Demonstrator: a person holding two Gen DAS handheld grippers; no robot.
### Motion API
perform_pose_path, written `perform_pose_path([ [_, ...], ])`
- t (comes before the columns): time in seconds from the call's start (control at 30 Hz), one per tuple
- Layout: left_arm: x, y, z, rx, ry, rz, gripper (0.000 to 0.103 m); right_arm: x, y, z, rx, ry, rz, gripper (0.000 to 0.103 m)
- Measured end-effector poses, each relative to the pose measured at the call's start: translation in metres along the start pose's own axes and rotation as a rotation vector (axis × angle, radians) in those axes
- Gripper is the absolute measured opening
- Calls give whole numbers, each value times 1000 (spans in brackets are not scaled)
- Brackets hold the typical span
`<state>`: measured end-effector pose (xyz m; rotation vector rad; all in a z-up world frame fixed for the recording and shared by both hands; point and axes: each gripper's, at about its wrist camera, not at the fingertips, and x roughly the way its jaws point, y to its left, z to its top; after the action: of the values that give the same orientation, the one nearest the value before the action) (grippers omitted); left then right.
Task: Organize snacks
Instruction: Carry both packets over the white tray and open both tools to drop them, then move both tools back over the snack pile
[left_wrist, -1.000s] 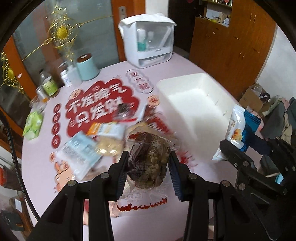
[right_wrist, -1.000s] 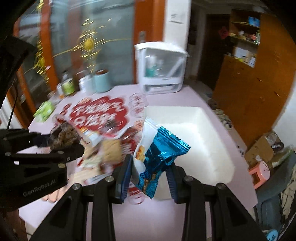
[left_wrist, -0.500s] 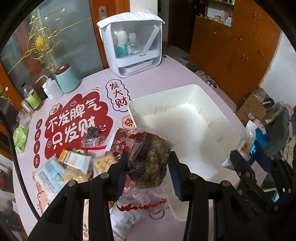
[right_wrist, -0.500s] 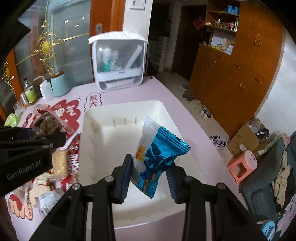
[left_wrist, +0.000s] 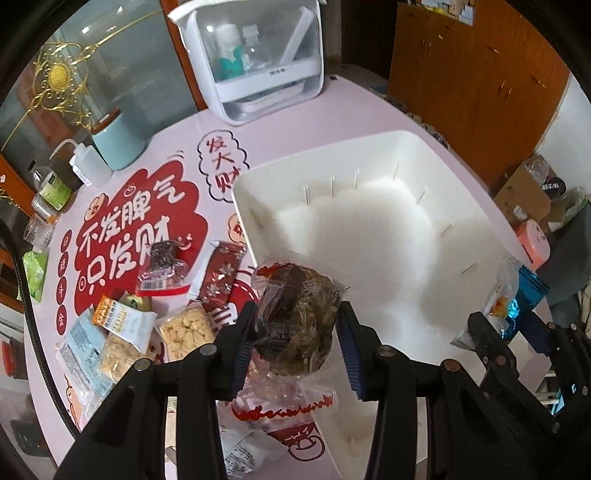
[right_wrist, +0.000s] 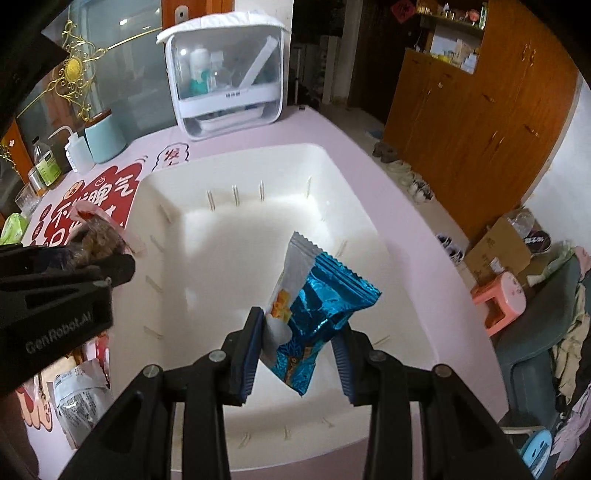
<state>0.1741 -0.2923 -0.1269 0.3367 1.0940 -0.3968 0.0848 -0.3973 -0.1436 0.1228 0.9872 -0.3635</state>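
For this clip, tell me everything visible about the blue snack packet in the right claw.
The blue snack packet is a shiny foil pouch, metallic blue with a white panel showing orange snack pieces, and zigzag-crimped end seals. It looks sealed and somewhat puffed. The right claw is shut on its lower part, so it stands tilted, top end leaning away. It hangs above the white bin, not touching it. It also shows small at the left wrist view's right edge.

Soft indoor daylight, white bin (right_wrist: 343, 173) glaring and washed out — faint shadows inside it, strong fisheye bending, dark vignetted corners, slight blur.
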Motion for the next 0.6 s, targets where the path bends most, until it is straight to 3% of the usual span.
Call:
perform_pose_path([
  [0.03, 3, -1, 0, 3, 10, 0, 45, 2, -1, -1, -2, 9, 0, 37],
  [0.1, 7, -4, 0, 12, 18, 6, 60, 6, -2, -2, -2, 27, -5, 37],
  [0.13, 7, -5, 0, 15, 16, 12, 80, 9, -2, -2, -2, 33, -2, 38],
  [0.17, 6, -5, 0, 15, 8, 17, 89, 11, -2, -2, -3, 40, 5, 40],
  [0.2, 4, -6, 0, 14, -4, 19, 90, 13, -2, -3, -7, 50, 11, 43],
  [0.27, 2, -7, 1, 19, -8, 21, 90, 14, -2, -4, -5, 50, 15, 63],
  [0.33, 1, -6, 0, 18, 2, 21, 90, 10, 0, -4, -5, 31, 22, 68],
  [0.6, -16, -2, -7, 8, -18, 18, 90, 2, 10, -5, -11, 28, 56, 68],
])
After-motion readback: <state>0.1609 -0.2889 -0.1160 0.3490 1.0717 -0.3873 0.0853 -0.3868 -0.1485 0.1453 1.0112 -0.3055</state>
